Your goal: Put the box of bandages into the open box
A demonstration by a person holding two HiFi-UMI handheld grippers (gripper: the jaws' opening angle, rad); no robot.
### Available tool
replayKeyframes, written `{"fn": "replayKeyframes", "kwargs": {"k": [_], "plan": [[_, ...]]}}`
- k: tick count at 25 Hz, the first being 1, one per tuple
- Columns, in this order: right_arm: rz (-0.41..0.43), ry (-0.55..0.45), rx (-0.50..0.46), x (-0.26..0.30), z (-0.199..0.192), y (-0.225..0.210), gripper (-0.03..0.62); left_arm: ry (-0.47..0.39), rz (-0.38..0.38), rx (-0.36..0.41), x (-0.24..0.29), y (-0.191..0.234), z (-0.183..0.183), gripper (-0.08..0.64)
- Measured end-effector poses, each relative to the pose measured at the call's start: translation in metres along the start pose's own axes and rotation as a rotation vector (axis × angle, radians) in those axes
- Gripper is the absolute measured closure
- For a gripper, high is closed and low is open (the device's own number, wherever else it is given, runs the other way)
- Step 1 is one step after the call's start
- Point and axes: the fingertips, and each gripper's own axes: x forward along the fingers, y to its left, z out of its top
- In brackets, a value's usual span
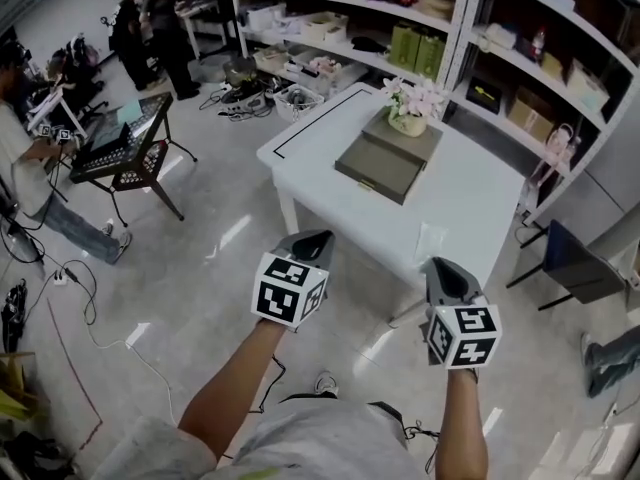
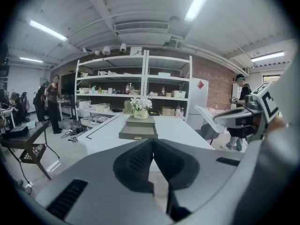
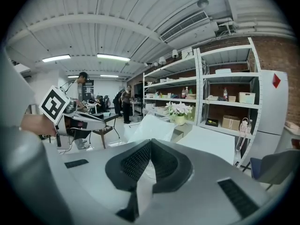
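L claw (image 2: 153, 141), R claw (image 3: 150, 141) closed.

Flowerpot (image 1: 408, 120) on box (image 1: 380, 168) on table (image 1: 470, 203); shelves (image 1: 520, 63) behind.

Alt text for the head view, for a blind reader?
Seen from above, a person holds the left gripper and right gripper over the floor, short of a white table. On it: a flat grey box with a pot of flowers at its far end.

Bright, even light from ceiling tube lights (image 2: 202, 1); glare streaks on glossy floor (image 1: 230, 236); both gripper views fisheye-warped, dark-vignetted corners.
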Motion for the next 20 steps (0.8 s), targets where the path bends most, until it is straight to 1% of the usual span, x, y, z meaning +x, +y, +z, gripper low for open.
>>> {"fn": "replayKeyframes", "kwargs": {"k": [9, 20], "plan": [[-0.028, 0.007, -0.022, 0.019, 0.010, -0.002, 0.586, 0.000, -0.029, -0.005, 0.015, 0.017, 0.000, 0.558], [-0.007, -0.004, -0.036, 0.067, 0.024, -0.022, 0.586, -0.006, -0.003, -0.004, 0.052, 0.048, 0.013, 0.558]]}}
